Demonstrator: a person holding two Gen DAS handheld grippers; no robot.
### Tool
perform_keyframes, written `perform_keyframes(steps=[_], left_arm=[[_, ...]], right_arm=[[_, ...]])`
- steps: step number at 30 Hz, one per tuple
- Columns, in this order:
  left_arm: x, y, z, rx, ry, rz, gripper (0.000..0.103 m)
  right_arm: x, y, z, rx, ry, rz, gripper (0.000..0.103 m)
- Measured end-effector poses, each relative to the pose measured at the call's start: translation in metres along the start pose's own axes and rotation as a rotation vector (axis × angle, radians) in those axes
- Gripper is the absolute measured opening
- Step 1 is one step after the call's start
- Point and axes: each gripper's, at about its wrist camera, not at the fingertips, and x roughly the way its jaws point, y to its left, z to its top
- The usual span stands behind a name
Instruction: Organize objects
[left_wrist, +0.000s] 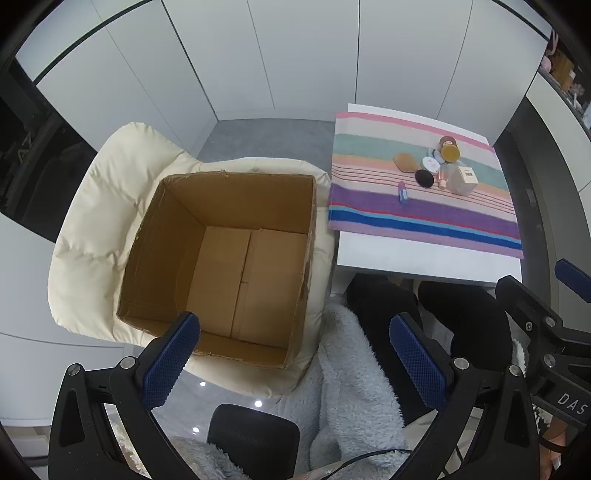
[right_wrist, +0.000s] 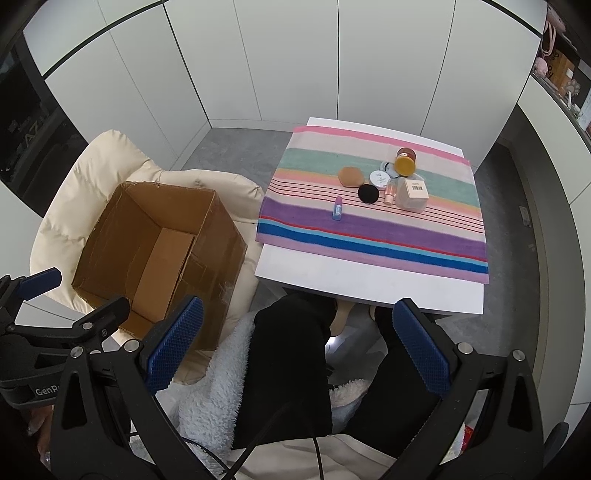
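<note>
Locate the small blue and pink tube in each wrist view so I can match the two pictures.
Left wrist view: the blue and pink tube lies right of centre, upper half, on the purple stripe.
Right wrist view: the same tube lies just right of centre, on the purple stripe's upper edge.
Shared landmark: the black round pad sits just up and right of it in both.

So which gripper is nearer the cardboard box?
Left. The left gripper hangs over the box's near edge; the right gripper sits off beside it, above the person's lap.
</note>
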Motion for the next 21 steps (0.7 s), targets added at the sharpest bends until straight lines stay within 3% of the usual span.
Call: perform_keyframes(steps=[21], left_arm=[[0.0040,0.0037,0.0013,-0.021,0.001,0.022,0.103]], right_arm=[[0.0071,0.0028,-0.0013,-0.014,0.016,0.008,0.103]])
